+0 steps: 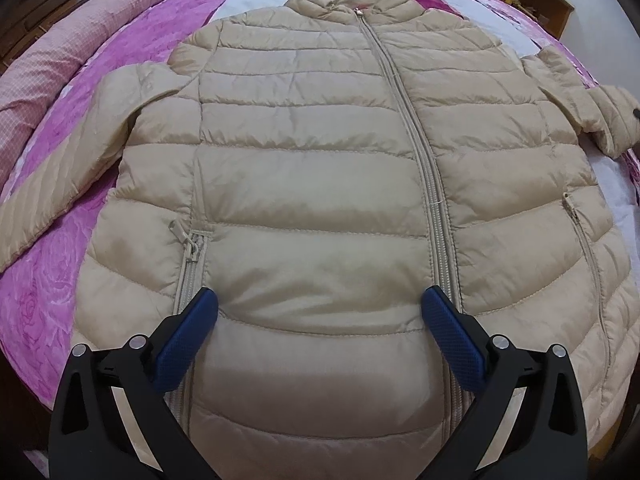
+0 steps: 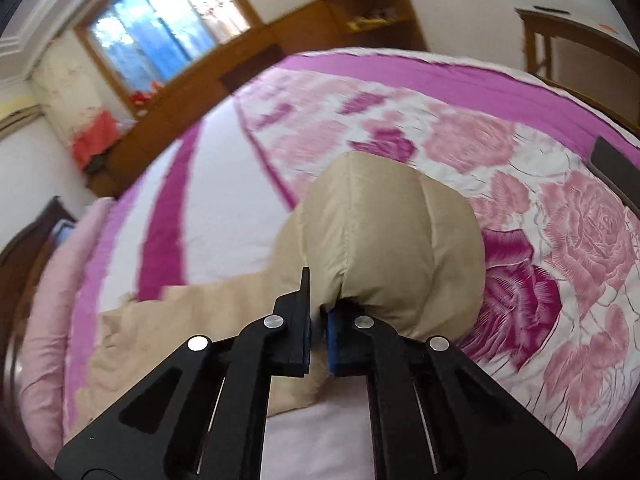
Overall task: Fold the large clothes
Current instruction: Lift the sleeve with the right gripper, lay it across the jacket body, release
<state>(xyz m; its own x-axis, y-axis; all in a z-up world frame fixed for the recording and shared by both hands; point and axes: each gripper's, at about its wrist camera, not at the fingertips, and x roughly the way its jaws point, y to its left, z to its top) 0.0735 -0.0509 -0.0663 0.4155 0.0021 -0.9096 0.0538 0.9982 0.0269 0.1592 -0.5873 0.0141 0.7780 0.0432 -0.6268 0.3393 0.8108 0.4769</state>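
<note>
- The beige quilted puffer jacket with a full front zip (image 1: pixel 320 168) is lying face up and zipped on the pink-and-magenta rose-print bedspread (image 1: pixel 48 280), its body spread flat and its collar pointing away from the near edge of the bed.
- The left gripper (image 1: pixel 319 300) is hovering over the jacket's lower front with its blue-padded jaws standing wide apart, holding nothing.
- The right gripper (image 2: pixel 319 320) is clamping its jaws onto the cuff end of the jacket's right sleeve (image 2: pixel 384 240); the padded fabric is bunching between the pads and bulging beyond them, above the bedspread.
- Judged progress: folding is only beginning. No fold is lying across the body yet; the left sleeve (image 1: pixel 64 184) is still stretching out to the side, untouched.
- Remaining, as I am judging it: bringing both sleeves in, then folding the body.
- Brands and writing: no label, logo or legible text is showing on the jacket or either gripper.
</note>
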